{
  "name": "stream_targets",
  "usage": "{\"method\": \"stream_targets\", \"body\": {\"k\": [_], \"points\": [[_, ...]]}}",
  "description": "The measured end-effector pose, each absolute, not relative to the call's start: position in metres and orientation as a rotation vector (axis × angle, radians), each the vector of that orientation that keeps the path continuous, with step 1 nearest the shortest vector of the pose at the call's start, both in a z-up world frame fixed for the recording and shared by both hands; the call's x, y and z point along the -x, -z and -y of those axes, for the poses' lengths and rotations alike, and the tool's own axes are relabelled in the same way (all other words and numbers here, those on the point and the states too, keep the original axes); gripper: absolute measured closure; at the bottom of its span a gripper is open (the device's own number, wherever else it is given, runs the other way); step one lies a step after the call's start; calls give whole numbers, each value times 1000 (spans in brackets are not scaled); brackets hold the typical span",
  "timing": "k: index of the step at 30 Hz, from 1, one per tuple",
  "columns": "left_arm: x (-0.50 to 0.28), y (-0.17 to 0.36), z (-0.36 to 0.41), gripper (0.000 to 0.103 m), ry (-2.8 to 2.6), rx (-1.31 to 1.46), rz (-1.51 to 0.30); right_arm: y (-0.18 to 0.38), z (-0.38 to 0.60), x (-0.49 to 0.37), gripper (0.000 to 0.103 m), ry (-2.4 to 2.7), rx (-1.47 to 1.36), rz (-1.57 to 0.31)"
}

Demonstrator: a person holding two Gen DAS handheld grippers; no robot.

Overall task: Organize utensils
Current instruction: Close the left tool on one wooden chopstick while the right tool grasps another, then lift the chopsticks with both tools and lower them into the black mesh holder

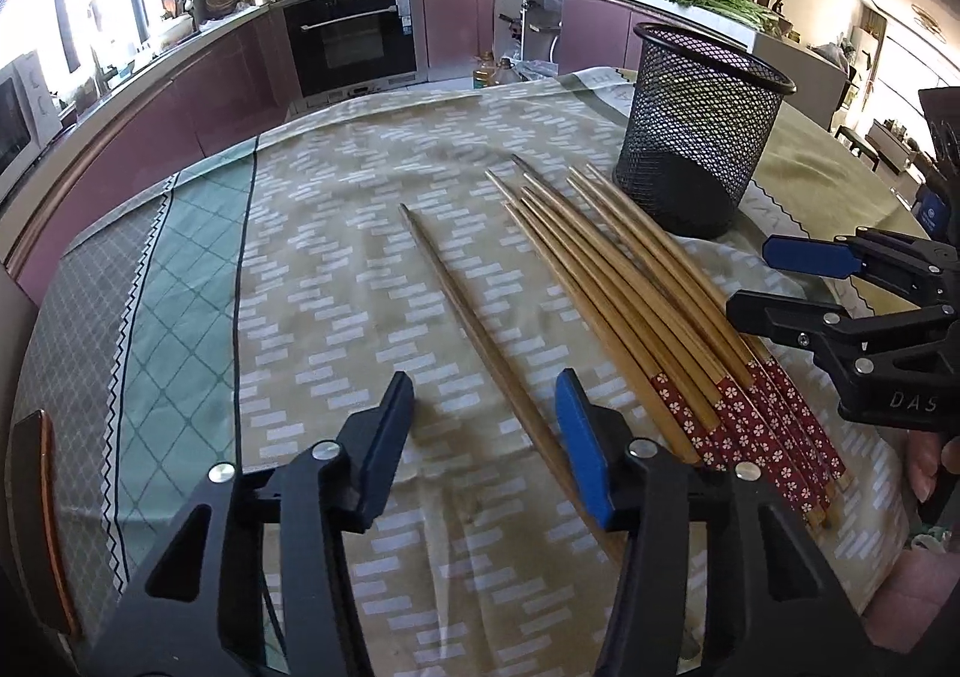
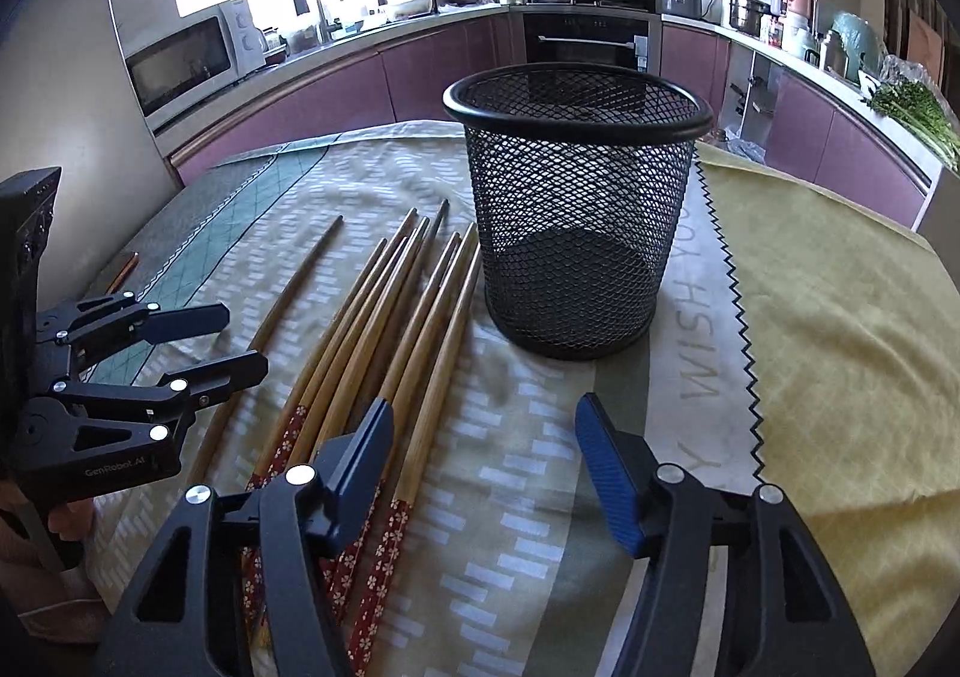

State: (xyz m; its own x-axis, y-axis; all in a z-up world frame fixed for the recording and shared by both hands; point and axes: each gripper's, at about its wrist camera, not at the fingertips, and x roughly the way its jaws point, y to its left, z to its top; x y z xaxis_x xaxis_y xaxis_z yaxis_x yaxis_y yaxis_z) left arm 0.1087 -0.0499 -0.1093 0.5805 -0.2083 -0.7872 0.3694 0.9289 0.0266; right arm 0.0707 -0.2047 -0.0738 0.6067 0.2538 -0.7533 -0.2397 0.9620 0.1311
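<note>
Several wooden chopsticks with red flowered ends (image 1: 630, 287) lie side by side on the tablecloth, tips toward a black mesh cup (image 1: 696, 137) that stands upright and empty. One plain chopstick (image 1: 456, 311) lies apart to their left. My left gripper (image 1: 486, 437) is open low over the cloth; the plain chopstick runs between its jaws, untouched, close to the right pad. My right gripper (image 2: 486, 461) is open too, its left finger (image 2: 366, 449) over the red ends of the bundle (image 2: 384, 317). The cup (image 2: 576, 209) stands straight ahead of it.
A patterned tablecloth (image 1: 336, 269) covers the round table, with a yellow cloth (image 2: 840, 317) on its right side. Purple kitchen cabinets, an oven (image 1: 351, 35) and a microwave (image 2: 186, 59) lie beyond the table edge. Each gripper shows at the side of the other's view.
</note>
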Motion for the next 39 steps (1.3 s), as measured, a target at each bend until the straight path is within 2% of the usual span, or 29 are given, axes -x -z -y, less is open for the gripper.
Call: {"method": "stream_targets", "body": {"k": [6, 12, 15, 16, 17, 23, 31, 39], "points": [[-114, 109, 55, 65, 358, -201, -890, 76, 202, -77, 54, -275, 16, -895], [-121, 108, 58, 79, 371, -194, -893, 78, 192, -87, 65, -266, 59, -895], [-122, 108, 58, 85, 373, -181, -895, 77, 192, -91, 83, -275, 40, -897], [-122, 108, 58, 86, 372, -174, -894, 77, 191, -92, 93, -278, 32, -898], [-122, 108, 57, 87, 369, -164, -895, 77, 191, -93, 97, -283, 21, -900], [-121, 106, 53, 95, 352, -126, -897, 72, 194, -89, 97, -305, -16, -884], [-112, 97, 43, 95, 368, -106, -885, 45, 200, -71, 97, -372, -38, -804], [-98, 55, 34, 95, 456, -58, -805, 9, 210, -56, 97, -391, -48, -690]]}}
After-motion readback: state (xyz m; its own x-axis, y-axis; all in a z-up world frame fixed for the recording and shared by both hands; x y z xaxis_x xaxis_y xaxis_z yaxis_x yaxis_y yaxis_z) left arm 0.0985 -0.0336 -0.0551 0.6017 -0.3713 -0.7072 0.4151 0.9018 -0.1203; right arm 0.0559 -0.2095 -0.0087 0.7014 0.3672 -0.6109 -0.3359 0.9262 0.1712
